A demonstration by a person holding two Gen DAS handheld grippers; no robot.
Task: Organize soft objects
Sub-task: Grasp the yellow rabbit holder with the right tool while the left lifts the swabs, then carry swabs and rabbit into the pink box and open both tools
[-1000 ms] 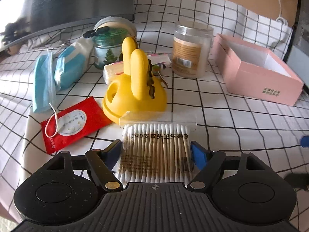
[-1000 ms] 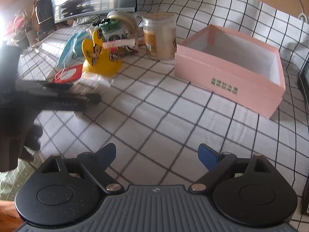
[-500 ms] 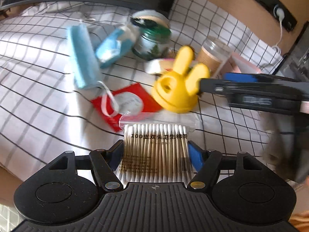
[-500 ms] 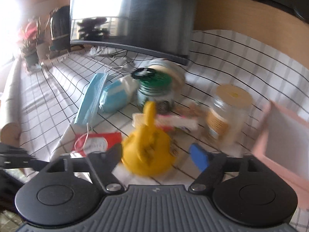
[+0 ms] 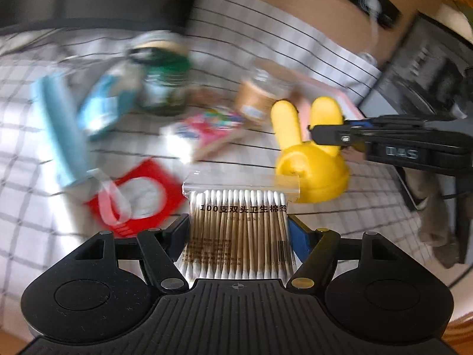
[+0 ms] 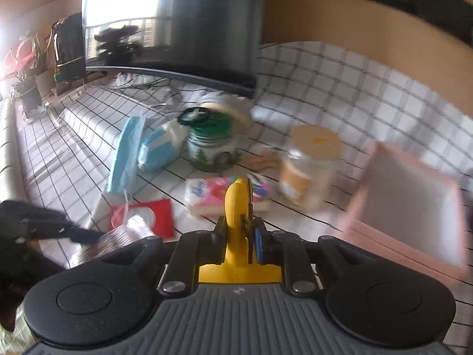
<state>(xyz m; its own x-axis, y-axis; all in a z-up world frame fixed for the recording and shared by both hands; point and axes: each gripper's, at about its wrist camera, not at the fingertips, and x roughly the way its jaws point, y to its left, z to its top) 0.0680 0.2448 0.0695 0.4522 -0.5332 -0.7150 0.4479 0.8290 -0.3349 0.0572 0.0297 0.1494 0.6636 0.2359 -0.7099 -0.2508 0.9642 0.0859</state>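
checked tablecloth [image 6: 340,94] covers the counter. left gripper [image 5: 239,230] pinches a bag of cotton swabs [image 5: 239,224], lifted above the cloth. right gripper [image 6: 241,230] is clamped on one ear of the yellow rabbit holder [image 5: 310,159]. pink box [image 6: 408,207] at right.

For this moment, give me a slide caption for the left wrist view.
Left tongs grip a cotton swab pack; right tongs clamp the yellow rabbit holder.

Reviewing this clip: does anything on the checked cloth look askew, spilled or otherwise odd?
Nothing spilled or broken. The oddity: the right tongs are shut on the hard-looking yellow rabbit holder, not obviously soft, while the left tongs grip the cotton swab pack. Background items are blurred.
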